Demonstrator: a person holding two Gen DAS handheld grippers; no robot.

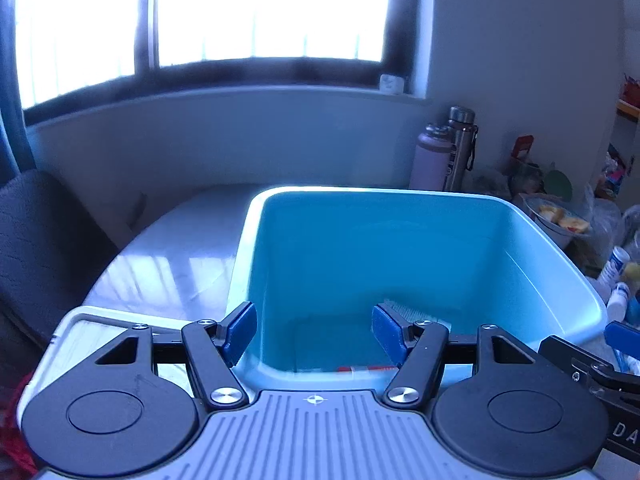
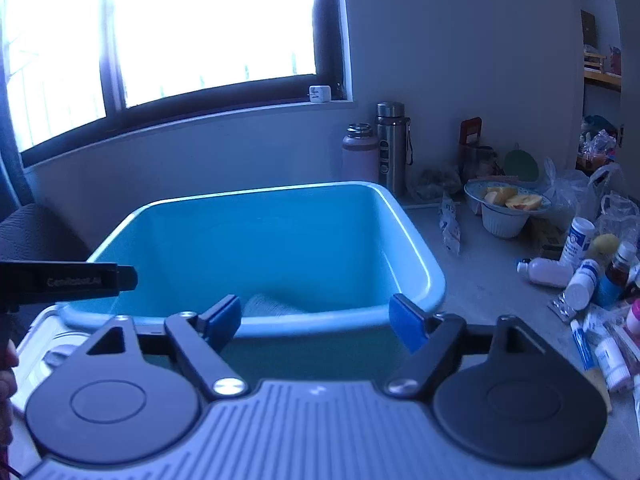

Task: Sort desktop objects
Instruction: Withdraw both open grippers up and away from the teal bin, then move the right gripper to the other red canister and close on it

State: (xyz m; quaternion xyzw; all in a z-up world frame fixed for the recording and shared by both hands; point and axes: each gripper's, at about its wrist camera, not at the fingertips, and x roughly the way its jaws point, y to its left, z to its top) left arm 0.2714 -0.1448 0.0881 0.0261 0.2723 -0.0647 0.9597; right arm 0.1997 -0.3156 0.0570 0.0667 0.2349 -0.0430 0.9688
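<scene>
Here both the left gripper (image 1: 314,330) and right gripper (image 2: 316,320) gape empty over the smooth, square plastic tub (image 1: 400,196).

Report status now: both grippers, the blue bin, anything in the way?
Left gripper open, empty, over blue bin. Right gripper open, empty, at bin's near rim. Bottles and tubes wait right of bin. Path clear.

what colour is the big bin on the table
Light blue, turquoise inside; the bin shows best in the right wrist view.
</scene>
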